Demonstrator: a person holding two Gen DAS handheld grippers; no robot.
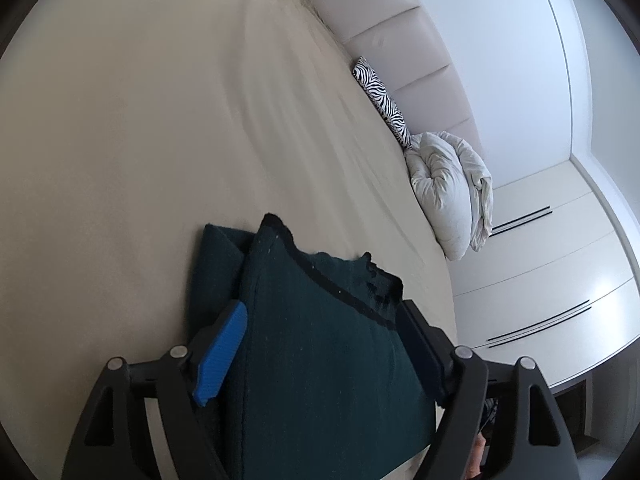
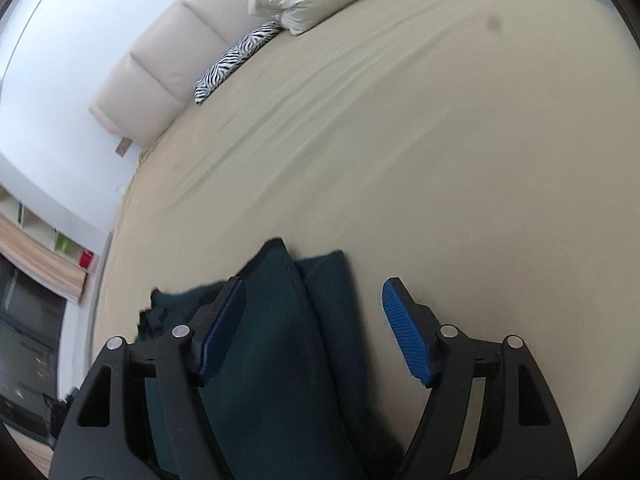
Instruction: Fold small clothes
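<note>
- The dark green garment [image 1: 320, 340] lies on the beige bed sheet [image 1: 140, 120], near the edge of the bed closest to us, already doubled over so that one layer sits on another with a black-trimmed edge [image 1: 344, 300] running across the top layer.
- Our left gripper [image 1: 316, 344] stands spread, its blue pad [image 1: 222, 352] on one side of the cloth and the other finger on the far side; the fabric sits between them but the pads do not seem to press on it.
- Our right gripper [image 2: 316, 332] is spread too: its left pad [image 2: 222, 332] lies against or just over the green cloth [image 2: 280, 340], while the right pad [image 2: 406, 332] hangs over bare sheet [image 2: 440, 160], apart from the garment.
- We judge the step in hand to be letting the fold settle, so we should lift both tongs straight off without dragging the top layer askew.
- Before the next fold, we check that the layers line up; the under layer peeks out past the top one in both wrist views, so a small tidy may be needed.
- For the next pinch, we take both layers at a corner, not the trim alone, since soft knit slips and sags.
- The zebra-print cushion [image 1: 382, 96] and the white duvet [image 1: 448, 184] lie well apart by the headboard [image 1: 400, 40] and need no care.
</note>
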